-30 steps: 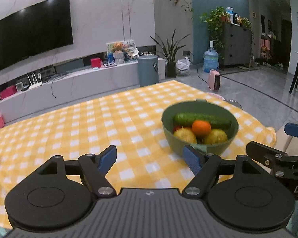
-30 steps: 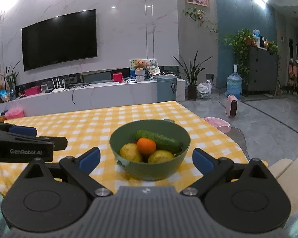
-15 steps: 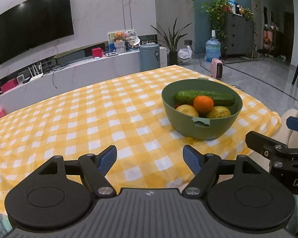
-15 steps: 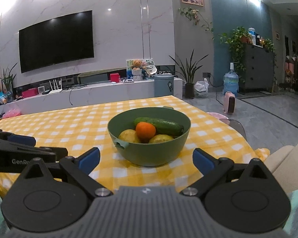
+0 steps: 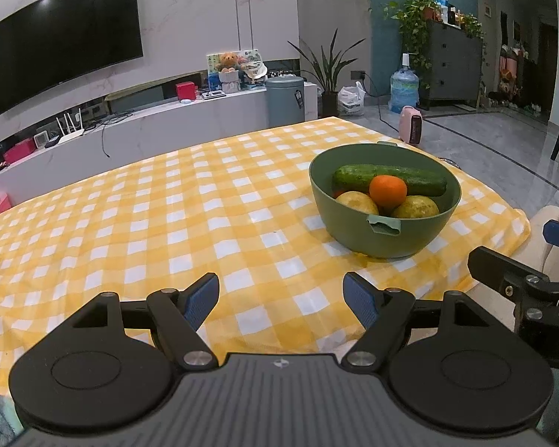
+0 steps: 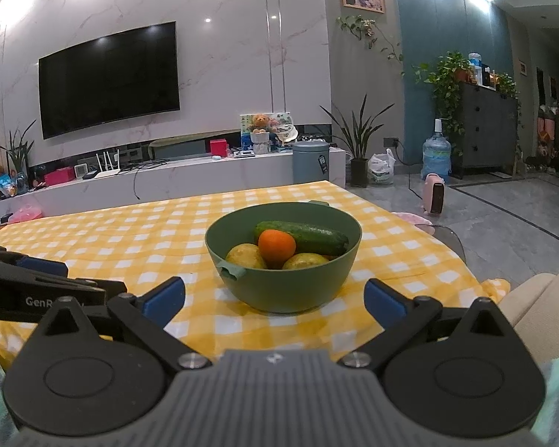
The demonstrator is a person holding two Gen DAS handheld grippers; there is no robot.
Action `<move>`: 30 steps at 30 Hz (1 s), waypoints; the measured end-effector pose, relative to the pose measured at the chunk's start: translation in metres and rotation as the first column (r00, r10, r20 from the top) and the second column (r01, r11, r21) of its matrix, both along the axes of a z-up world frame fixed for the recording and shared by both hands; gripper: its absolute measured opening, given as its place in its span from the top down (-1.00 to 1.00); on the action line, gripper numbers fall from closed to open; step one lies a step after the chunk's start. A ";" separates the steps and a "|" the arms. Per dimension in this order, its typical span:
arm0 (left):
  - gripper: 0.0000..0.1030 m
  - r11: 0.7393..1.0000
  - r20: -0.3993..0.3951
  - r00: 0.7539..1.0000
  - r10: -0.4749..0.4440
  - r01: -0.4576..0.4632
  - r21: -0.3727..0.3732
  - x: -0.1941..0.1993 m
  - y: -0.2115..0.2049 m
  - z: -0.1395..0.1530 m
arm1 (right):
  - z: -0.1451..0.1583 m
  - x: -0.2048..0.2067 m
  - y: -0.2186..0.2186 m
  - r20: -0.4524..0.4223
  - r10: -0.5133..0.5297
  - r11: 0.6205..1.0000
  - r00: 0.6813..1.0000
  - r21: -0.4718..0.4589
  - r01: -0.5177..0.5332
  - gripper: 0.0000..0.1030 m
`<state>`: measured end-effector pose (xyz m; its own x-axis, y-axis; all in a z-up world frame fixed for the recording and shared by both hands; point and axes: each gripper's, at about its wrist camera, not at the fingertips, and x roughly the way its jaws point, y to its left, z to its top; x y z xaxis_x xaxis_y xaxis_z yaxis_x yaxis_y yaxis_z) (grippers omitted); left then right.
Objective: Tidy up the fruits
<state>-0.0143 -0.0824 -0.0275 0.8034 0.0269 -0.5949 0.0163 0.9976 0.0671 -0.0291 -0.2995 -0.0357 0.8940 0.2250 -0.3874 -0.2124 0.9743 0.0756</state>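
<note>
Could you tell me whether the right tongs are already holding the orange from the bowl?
No, the right tongs are open and empty, while the orange sits in the green bowl against the cucumber.

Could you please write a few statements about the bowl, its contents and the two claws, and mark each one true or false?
1. The orange lies in the green bowl. True.
2. The left claw is shut on the cucumber. False: it is open and empty, and the cucumber lies in the bowl.
3. The bowl stands on a yellow checked cloth. True.
4. The right claw is open, with the bowl ahead of it. True.
5. The bowl holds only the orange. False: the cucumber and two yellow-green fruits lie beside it.
</note>
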 end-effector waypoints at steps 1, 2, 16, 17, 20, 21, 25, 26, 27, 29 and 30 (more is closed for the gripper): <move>-0.72 1.000 0.000 1.000 -0.001 0.001 -0.002 0.000 0.000 0.000 | 0.000 0.000 0.000 0.000 0.002 1.000 1.000 0.000 -0.002 -0.91; -0.72 1.000 0.000 1.000 0.000 0.000 -0.002 0.000 0.000 0.001 | 0.000 0.000 0.000 0.000 0.005 1.000 1.000 -0.001 -0.005 -0.91; -0.72 1.000 -0.003 1.000 0.005 -0.005 -0.005 0.000 0.002 0.001 | 0.000 -0.001 0.000 0.003 0.009 1.000 1.000 -0.002 -0.009 -0.91; -0.72 1.000 -0.004 1.000 0.004 -0.005 -0.005 0.000 0.002 0.001 | 0.000 -0.001 0.000 0.002 0.009 1.000 1.000 -0.002 -0.009 -0.91; -0.72 1.000 -0.003 1.000 0.004 -0.004 -0.004 0.000 0.002 0.001 | 0.000 0.000 0.000 0.001 0.009 1.000 1.000 -0.002 -0.009 -0.91; -0.72 1.000 -0.004 1.000 0.004 -0.004 -0.004 0.000 0.002 0.001 | 0.000 -0.001 0.000 0.001 0.009 1.000 1.000 -0.002 -0.009 -0.91; -0.72 1.000 -0.003 1.000 0.006 -0.006 -0.005 -0.001 0.002 0.001 | -0.001 -0.001 0.000 -0.001 0.008 1.000 1.000 -0.002 -0.008 -0.91; -0.72 1.000 -0.004 1.000 0.006 -0.006 -0.004 -0.001 0.002 0.001 | -0.001 0.000 0.000 -0.001 0.008 1.000 1.000 -0.002 -0.008 -0.91; -0.72 1.000 -0.004 1.000 0.006 -0.006 -0.004 -0.001 0.002 0.001 | -0.001 0.000 0.000 -0.001 0.008 1.000 1.000 -0.002 -0.008 -0.91; -0.72 1.000 -0.004 1.000 0.005 -0.005 -0.005 -0.001 0.002 0.001 | -0.001 -0.001 0.000 -0.001 0.007 1.000 1.000 -0.002 -0.007 -0.91; -0.72 1.000 -0.004 1.000 0.005 -0.005 -0.005 -0.001 0.002 0.001 | -0.001 -0.001 0.000 -0.001 0.007 1.000 1.000 -0.002 -0.007 -0.91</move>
<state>-0.0152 -0.0801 -0.0261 0.8011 0.0279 -0.5978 0.0114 0.9980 0.0618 -0.0297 -0.2994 -0.0366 0.8919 0.2303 -0.3891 -0.2190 0.9729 0.0740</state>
